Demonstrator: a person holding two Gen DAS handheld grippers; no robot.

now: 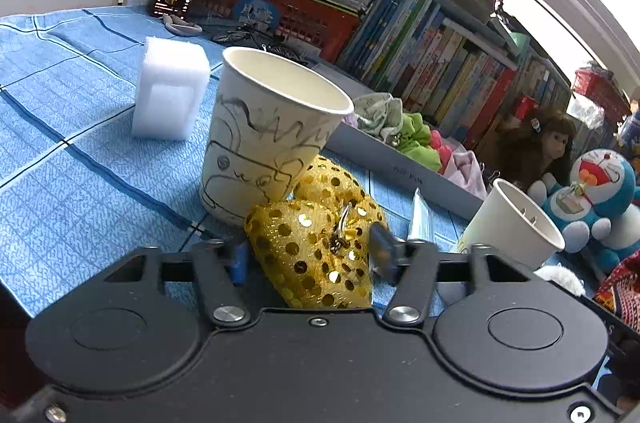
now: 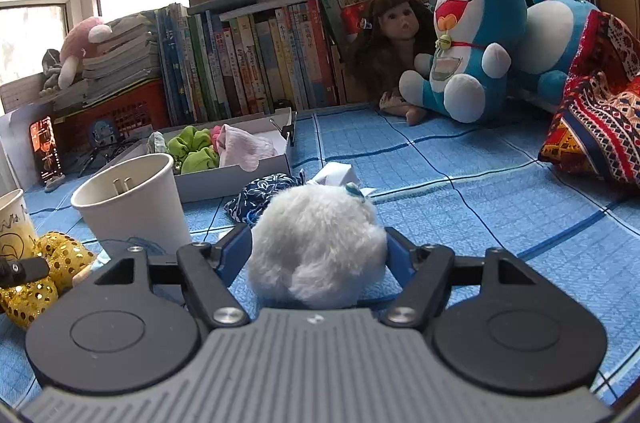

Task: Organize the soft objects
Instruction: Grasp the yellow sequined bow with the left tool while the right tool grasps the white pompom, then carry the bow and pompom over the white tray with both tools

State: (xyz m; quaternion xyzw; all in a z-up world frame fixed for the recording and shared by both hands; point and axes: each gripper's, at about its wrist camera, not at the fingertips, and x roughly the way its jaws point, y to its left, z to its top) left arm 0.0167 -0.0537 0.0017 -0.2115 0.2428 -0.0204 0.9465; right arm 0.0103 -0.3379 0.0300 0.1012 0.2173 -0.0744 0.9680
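A gold sequined scrunchie (image 1: 316, 247) lies on the blue checked cloth against a scribbled paper cup (image 1: 264, 139). My left gripper (image 1: 310, 251) straddles it, its blue fingers close beside the scrunchie without clearly squeezing it, so it stands open. In the right wrist view the scrunchie (image 2: 60, 255) shows at the far left. My right gripper (image 2: 318, 247) is shut on a white fluffy ball (image 2: 316, 243), with the pads pressed into its fur on both sides. A grey tray (image 2: 236, 179) holding green and pink soft pieces stands behind, seen also as the tray (image 1: 400, 159) in the left view.
A plain paper cup (image 2: 132, 203) stands left of the fluffy ball. A dark blue patterned cloth (image 2: 260, 195) lies just beyond it. A white foam block (image 1: 170, 93), a blue plush (image 2: 472, 43), a doll (image 2: 394, 35), a patterned fabric (image 2: 600, 103) and rows of books ring the table.
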